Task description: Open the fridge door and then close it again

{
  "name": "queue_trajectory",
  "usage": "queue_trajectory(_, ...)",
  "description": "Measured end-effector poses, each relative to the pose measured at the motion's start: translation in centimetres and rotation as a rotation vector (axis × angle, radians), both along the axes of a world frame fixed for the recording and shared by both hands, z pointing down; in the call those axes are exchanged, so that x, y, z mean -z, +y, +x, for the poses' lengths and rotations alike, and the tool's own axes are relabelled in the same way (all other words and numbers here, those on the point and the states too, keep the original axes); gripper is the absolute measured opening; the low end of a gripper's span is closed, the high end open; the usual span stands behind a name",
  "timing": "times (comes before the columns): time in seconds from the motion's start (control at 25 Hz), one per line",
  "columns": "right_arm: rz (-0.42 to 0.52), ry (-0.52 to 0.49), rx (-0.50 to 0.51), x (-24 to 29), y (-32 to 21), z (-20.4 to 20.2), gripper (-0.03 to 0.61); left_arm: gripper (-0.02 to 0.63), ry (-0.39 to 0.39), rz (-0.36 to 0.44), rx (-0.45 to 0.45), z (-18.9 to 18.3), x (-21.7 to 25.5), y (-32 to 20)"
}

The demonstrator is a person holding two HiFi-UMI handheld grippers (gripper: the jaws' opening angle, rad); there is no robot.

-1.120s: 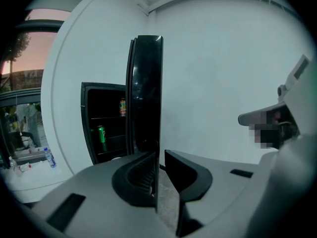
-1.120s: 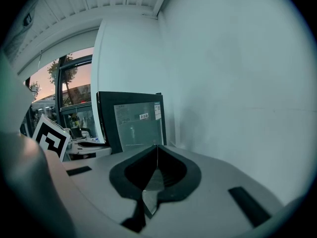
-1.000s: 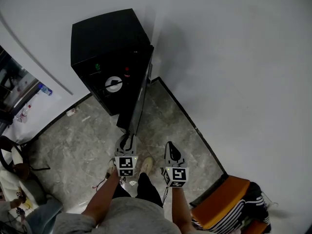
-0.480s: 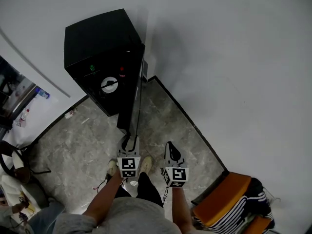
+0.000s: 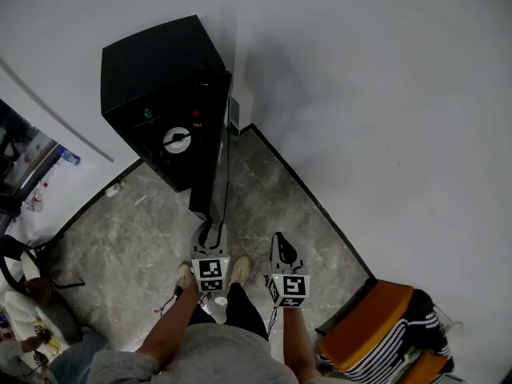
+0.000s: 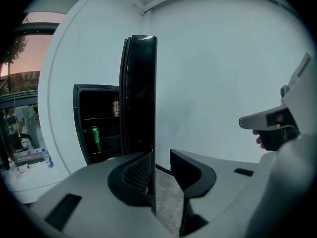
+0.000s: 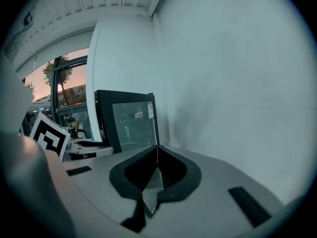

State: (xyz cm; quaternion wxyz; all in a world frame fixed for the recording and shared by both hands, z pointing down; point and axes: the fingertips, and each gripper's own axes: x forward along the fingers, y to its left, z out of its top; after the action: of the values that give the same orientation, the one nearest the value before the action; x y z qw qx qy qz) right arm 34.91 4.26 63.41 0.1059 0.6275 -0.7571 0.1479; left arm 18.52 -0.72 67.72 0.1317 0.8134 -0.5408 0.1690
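Fridge [image 5: 152, 78]: black, standing in the floor's far corner against the white walls.
Door [image 6: 141, 93]: swung open, edge-on to the left gripper.
Inside: a green can [image 6: 95, 135], with another can [image 6: 115, 107] on the shelf above.
Writing: the door stickers [image 7: 137, 115] were too small to read.
Left gripper [image 6: 161, 163]: its jaws had just been opening and stood wide, with the door edge at their gap, not gripped.
Right gripper [image 7: 156, 170]: jaws together, empty.

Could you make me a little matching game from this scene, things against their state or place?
Things: 1 door; 2 left gripper; 3 right gripper; 4 green can.
States: A jaws together; B in the fridge; C open; D jaws apart.
Pairs: 1-C; 2-D; 3-A; 4-B.
The left gripper's jaws have just been opening; only floor shows between them.
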Motion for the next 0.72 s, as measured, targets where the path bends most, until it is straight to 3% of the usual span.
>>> queue_trajectory(0.52,0.006,-0.005,0.025,0.3,-0.5,-1.2,0.025,0.109,0.019,-0.022,-0.031,-1.1,0.7,1.4)
queue_trajectory(0.72,0.019,-0.012,0.053,1.0,-0.8,-2.5,0.025,0.109,0.021,0.01,-0.068,-2.5,2.6,2.7)
